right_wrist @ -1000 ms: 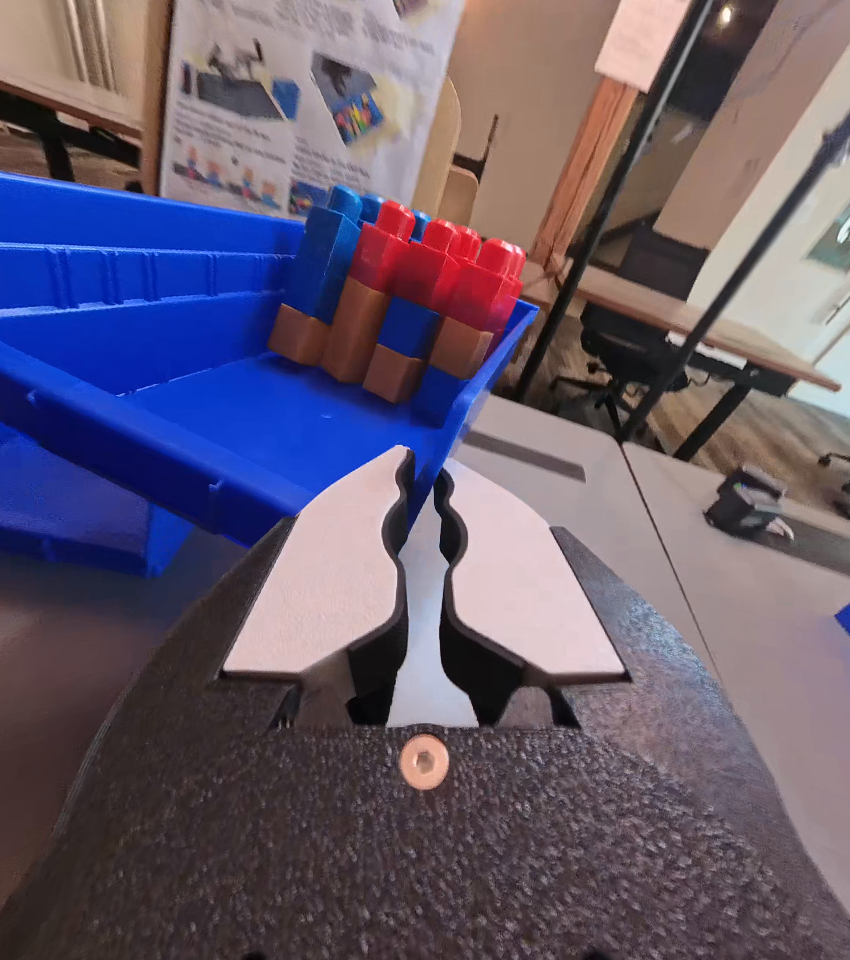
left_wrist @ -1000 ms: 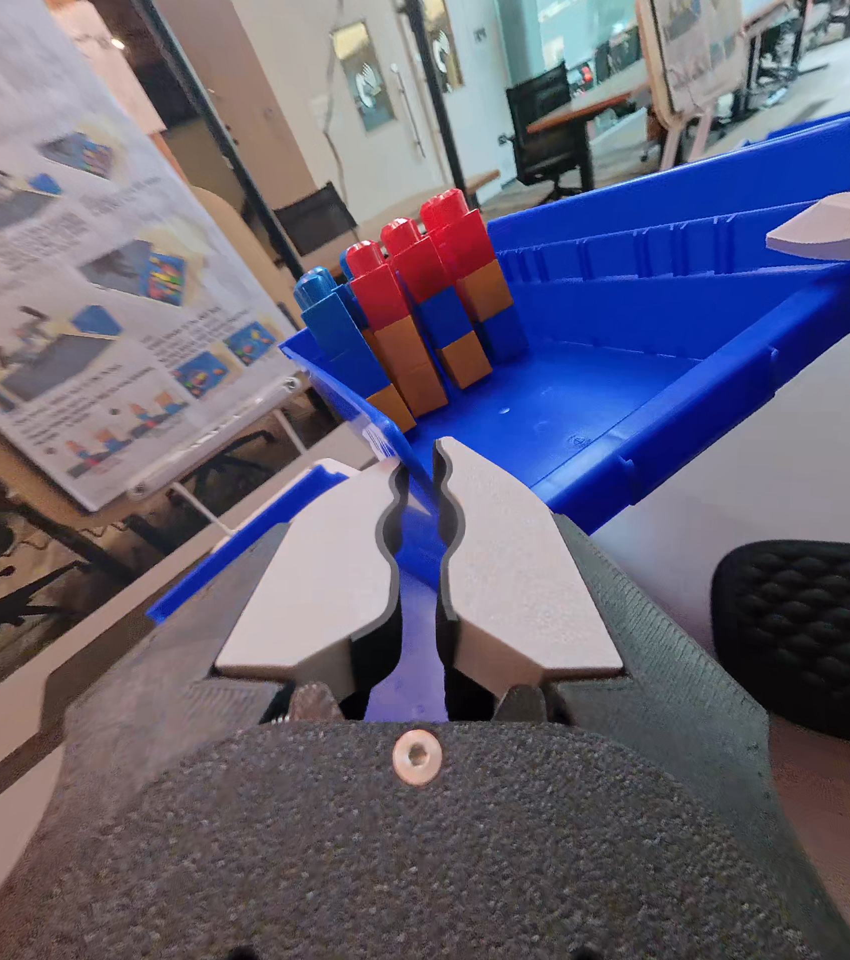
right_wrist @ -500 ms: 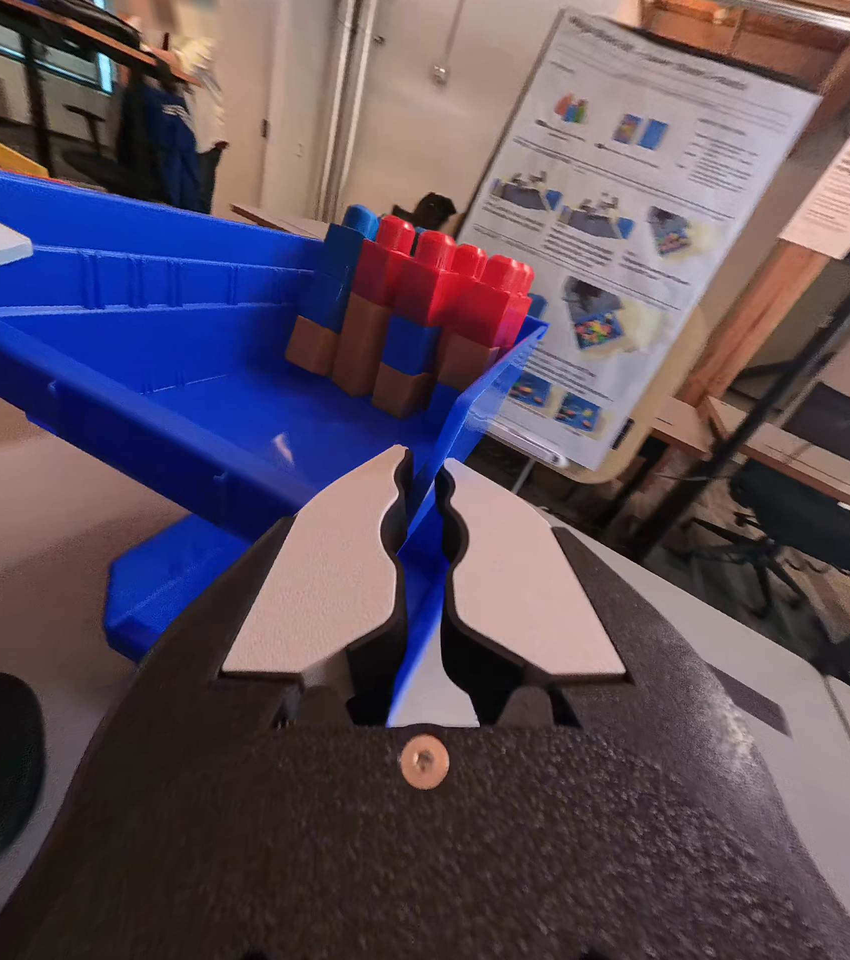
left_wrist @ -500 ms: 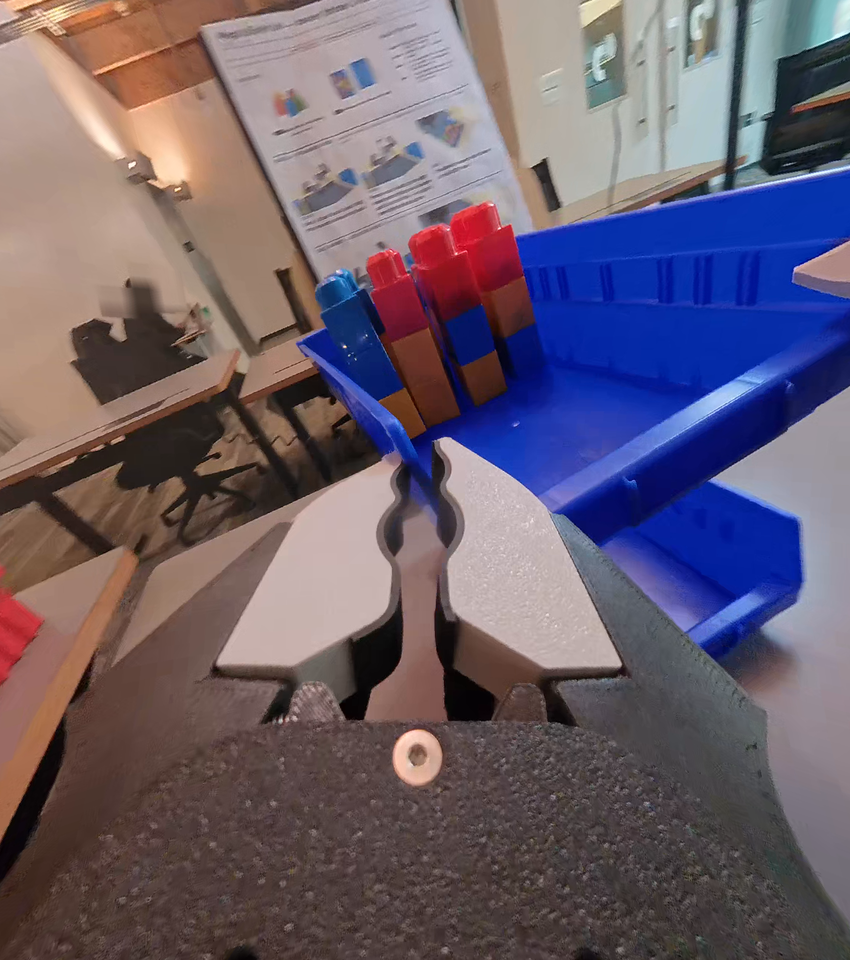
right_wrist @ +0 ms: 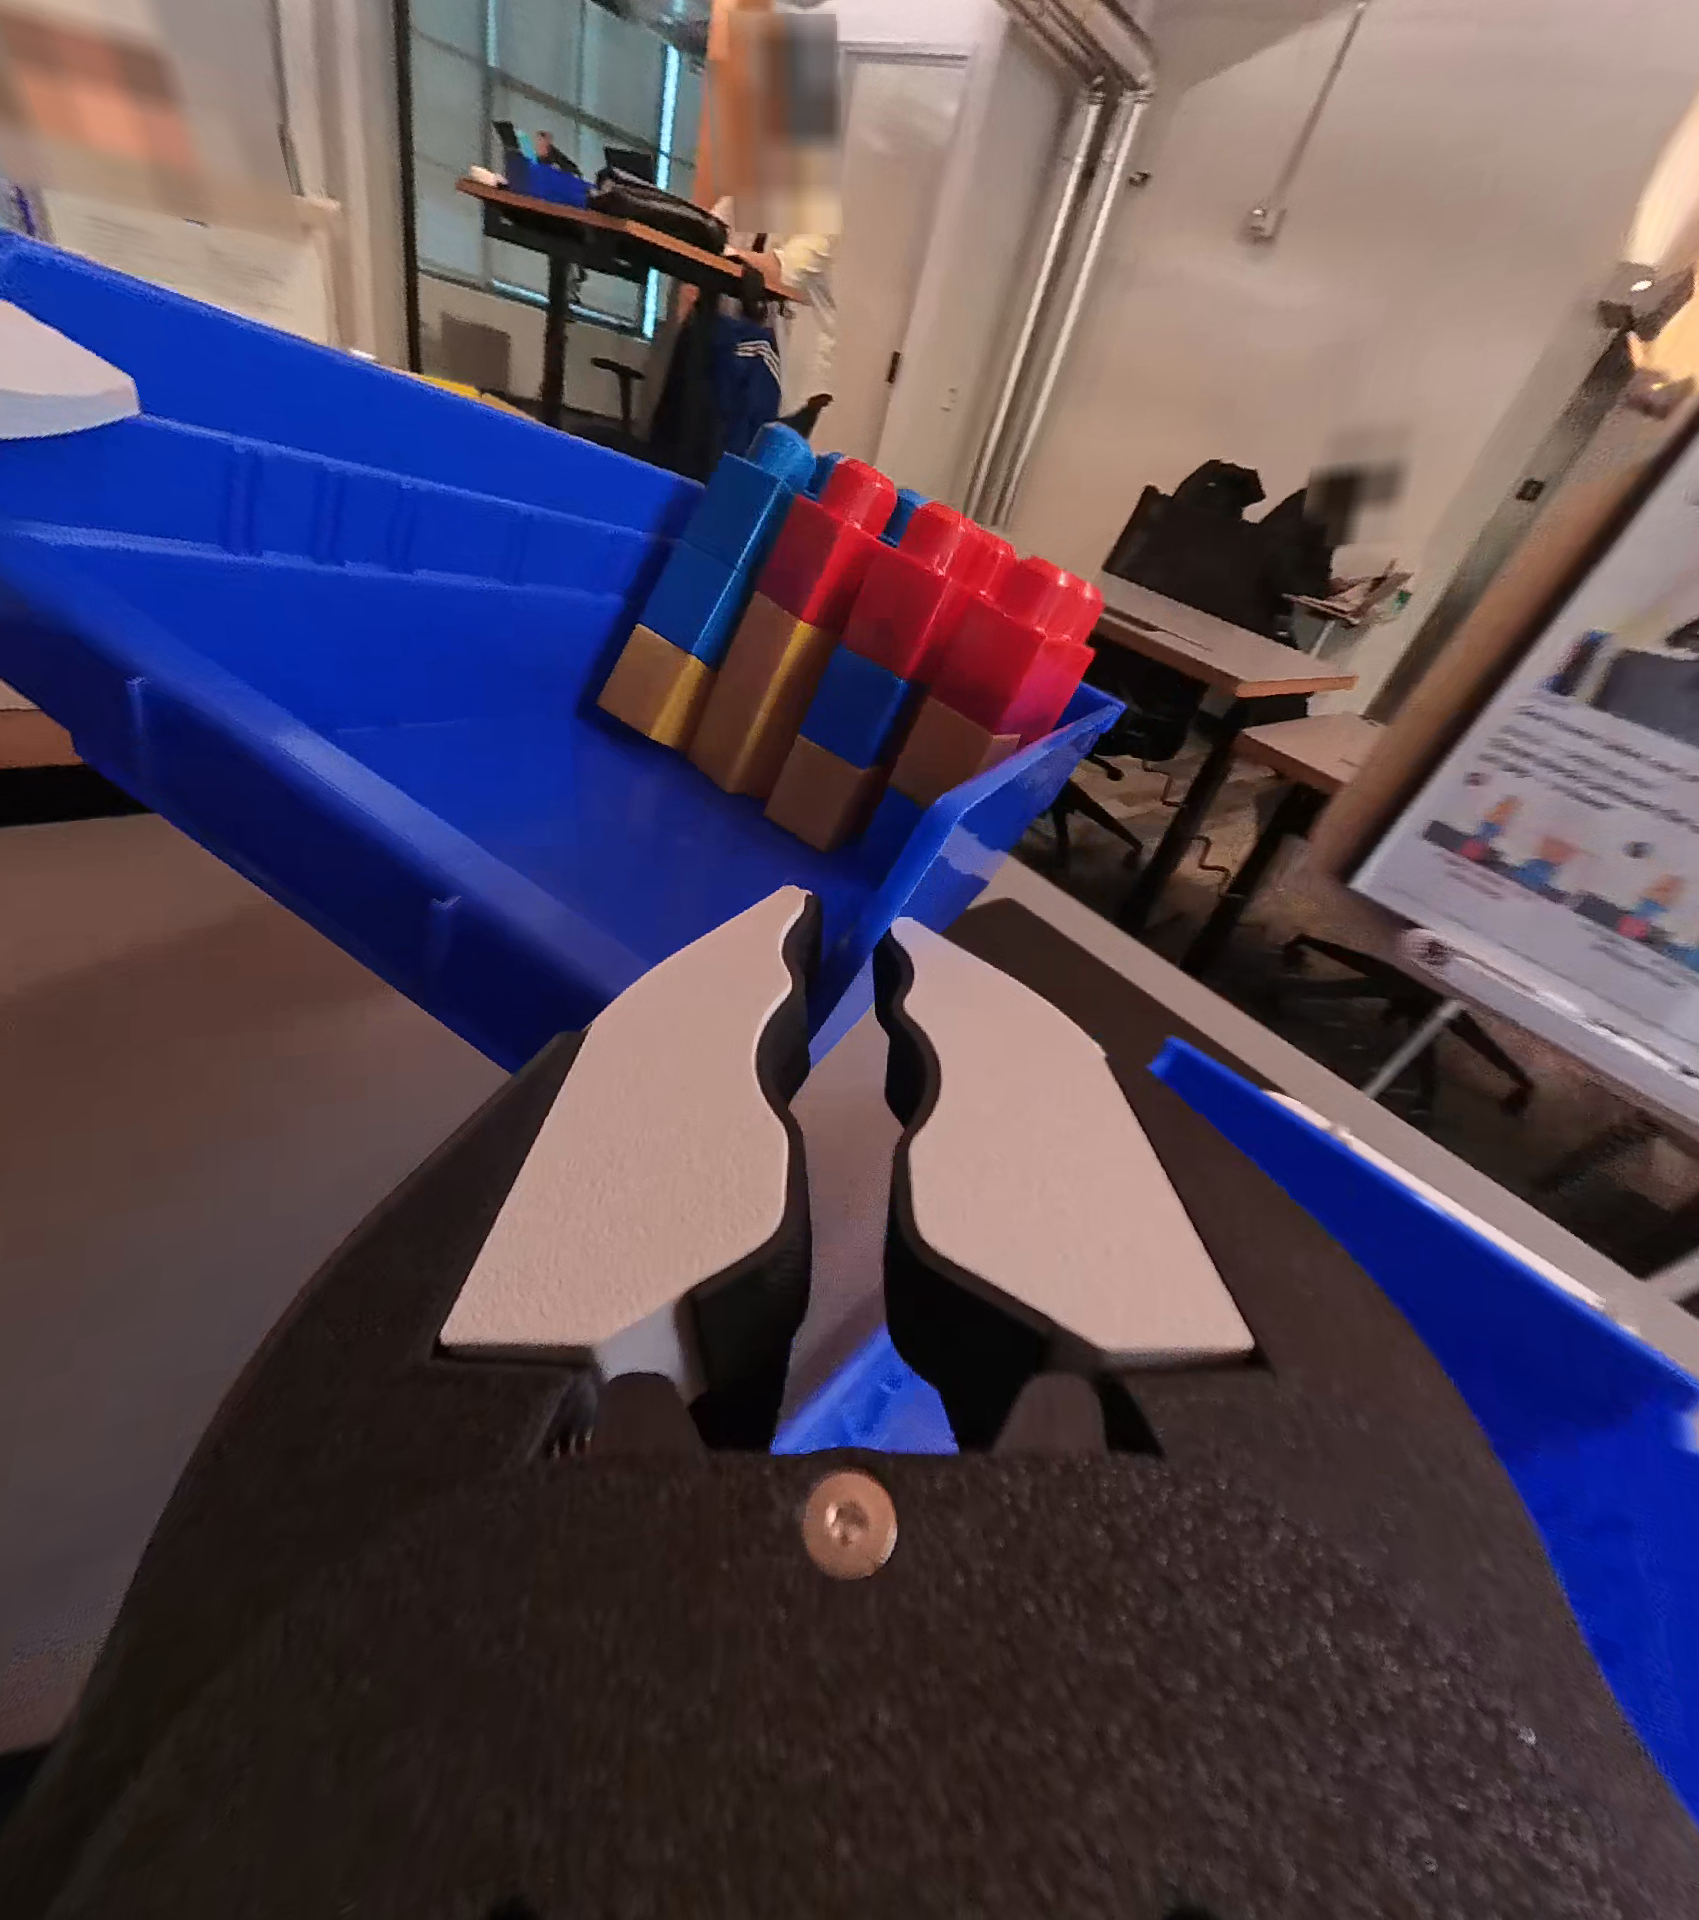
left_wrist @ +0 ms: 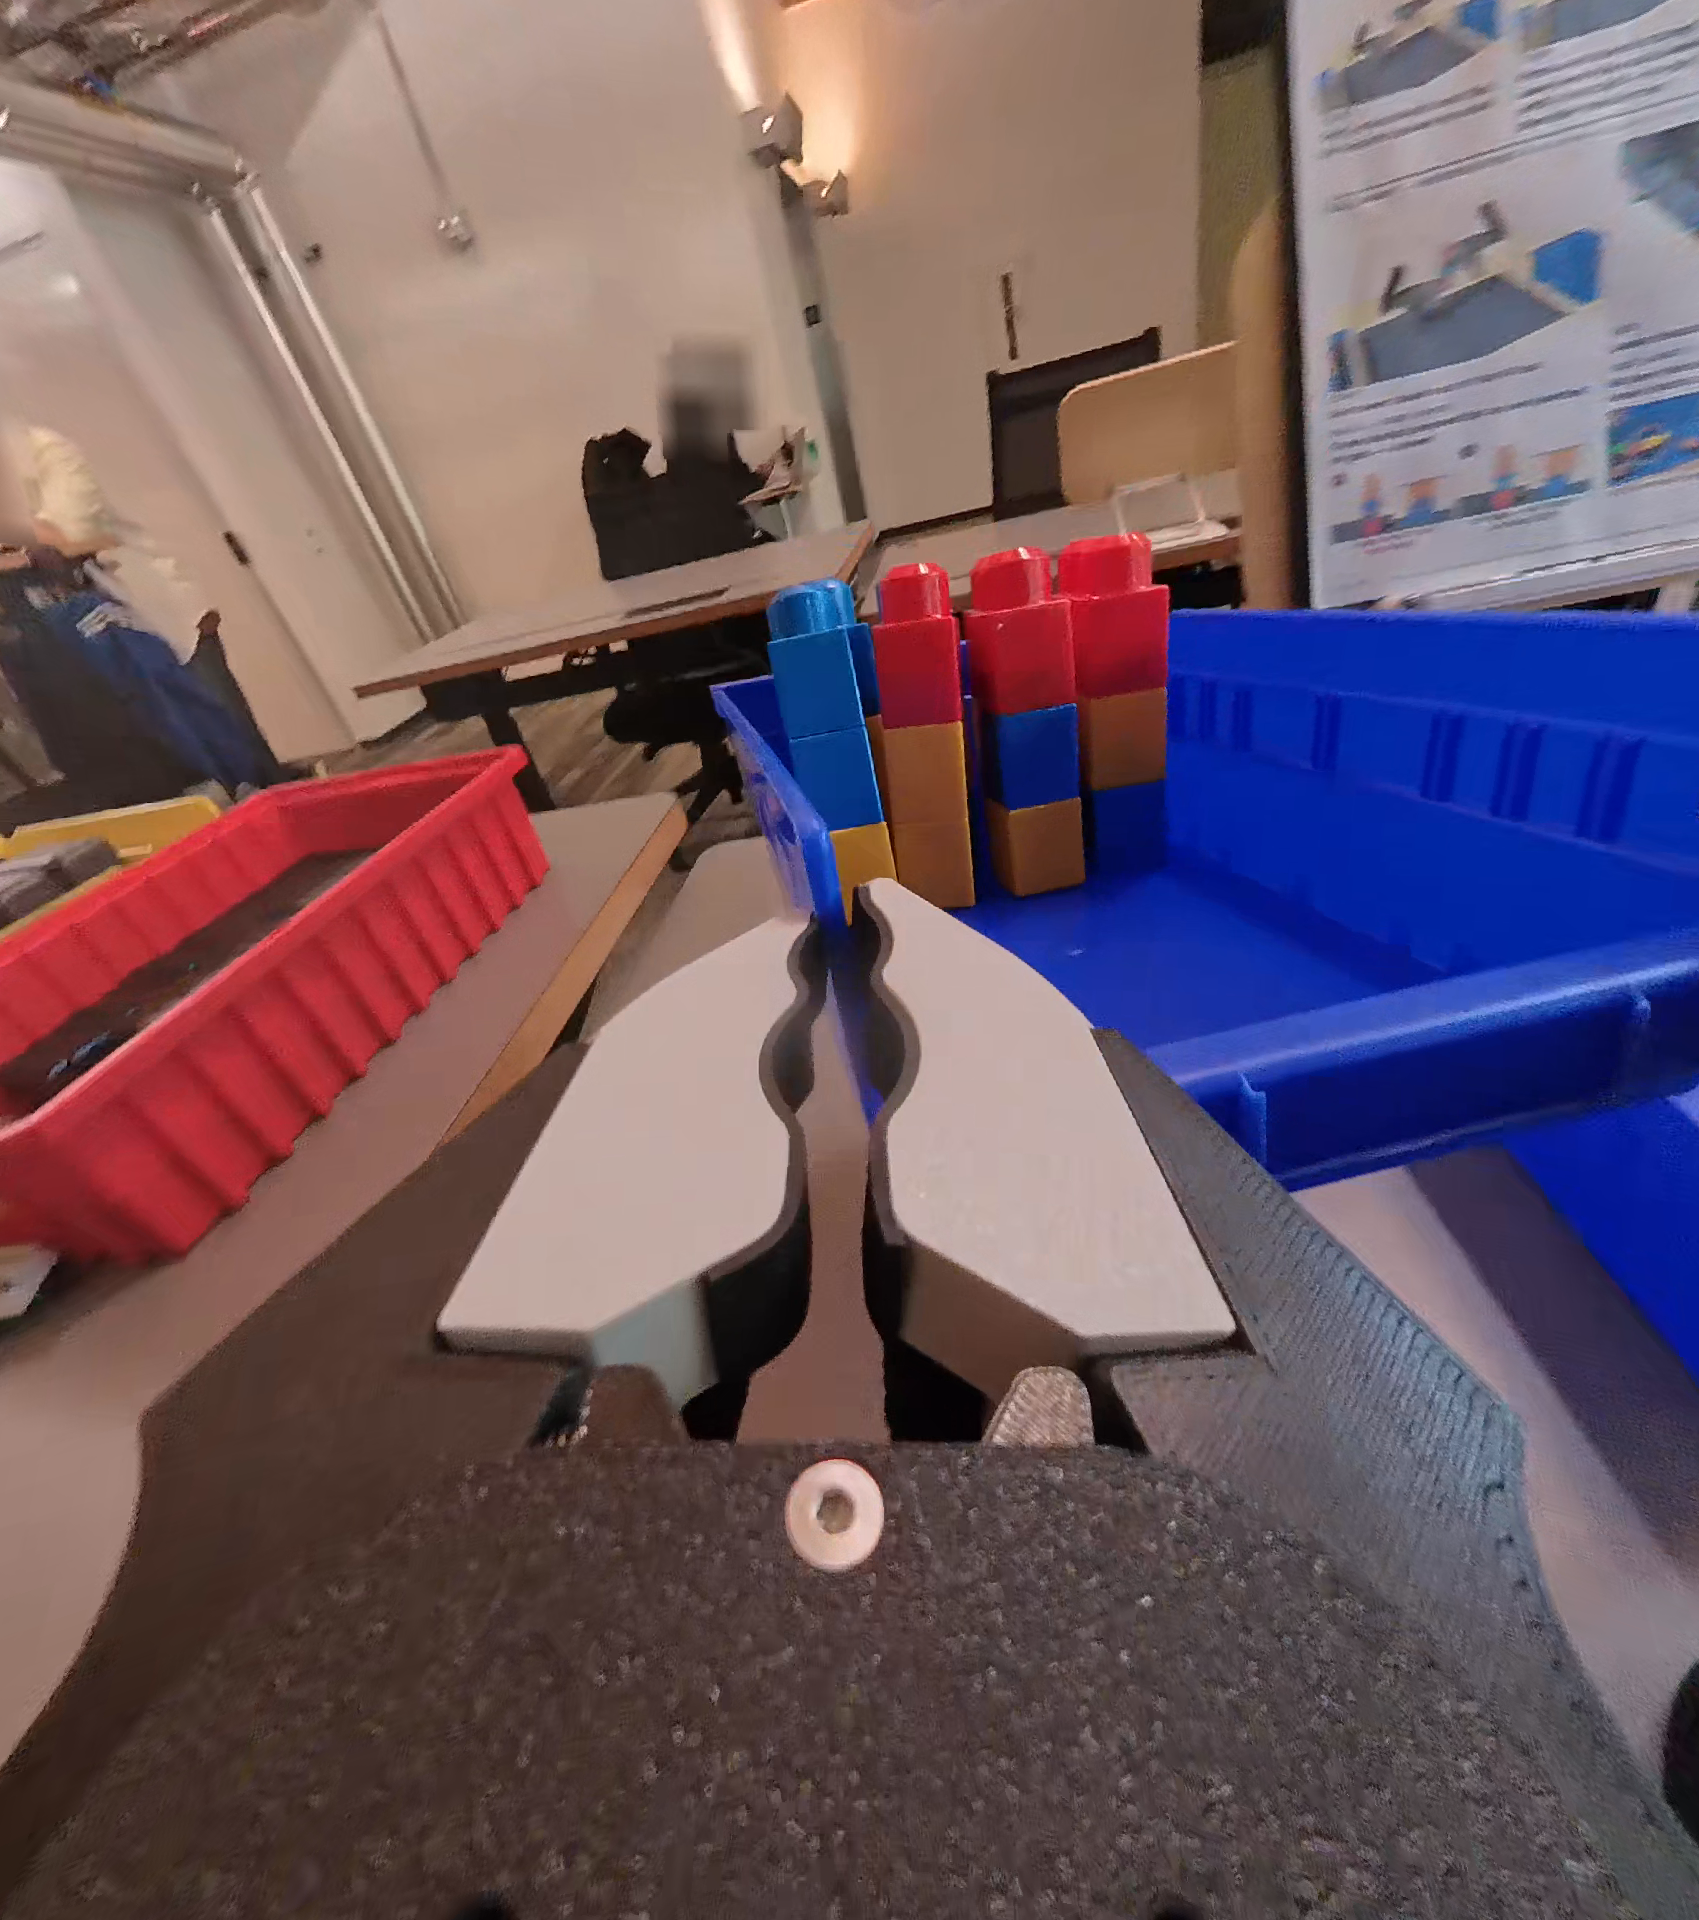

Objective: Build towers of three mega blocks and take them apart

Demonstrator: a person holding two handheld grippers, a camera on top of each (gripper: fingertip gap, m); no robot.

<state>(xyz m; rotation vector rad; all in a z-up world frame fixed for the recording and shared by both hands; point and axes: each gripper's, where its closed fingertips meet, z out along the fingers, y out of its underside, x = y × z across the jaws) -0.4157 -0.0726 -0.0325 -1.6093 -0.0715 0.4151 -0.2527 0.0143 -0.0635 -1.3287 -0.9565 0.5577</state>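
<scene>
**Blue bin held at both ends, block towers packed in one corner**

Left gripper (left_wrist: 843, 914) clamped on thin side wall of blue bin (left_wrist: 1427, 997), near the corner. Right gripper (right_wrist: 850, 925) clamped on the wall at the opposite end of the same bin (right_wrist: 325, 665). Both pairs of fingers nearly closed, only the plastic wall between them. Bin tilted in right wrist view, lifted clear of grey surface (right_wrist: 97, 1039); second blue bin (left_wrist: 1676, 1226) underneath in left wrist view, contact between the two not clear.

Mega block towers (left_wrist: 970, 727) upright inside bin, clustered tight against the end wall close to left gripper. Front row, three blocks each: blue-blue-yellow, red-brown, red-blue-brown, red-brown-blue. More blue blocks behind, count unclear. Same cluster (right_wrist: 855, 644) seen from the other side in right wrist view.

Red ribbed tray (left_wrist: 232, 956) on surface to the left, dark items inside. Poster board (left_wrist: 1562, 291) behind the bin. Person seated at a far desk (left_wrist: 689, 499), blurred.
</scene>
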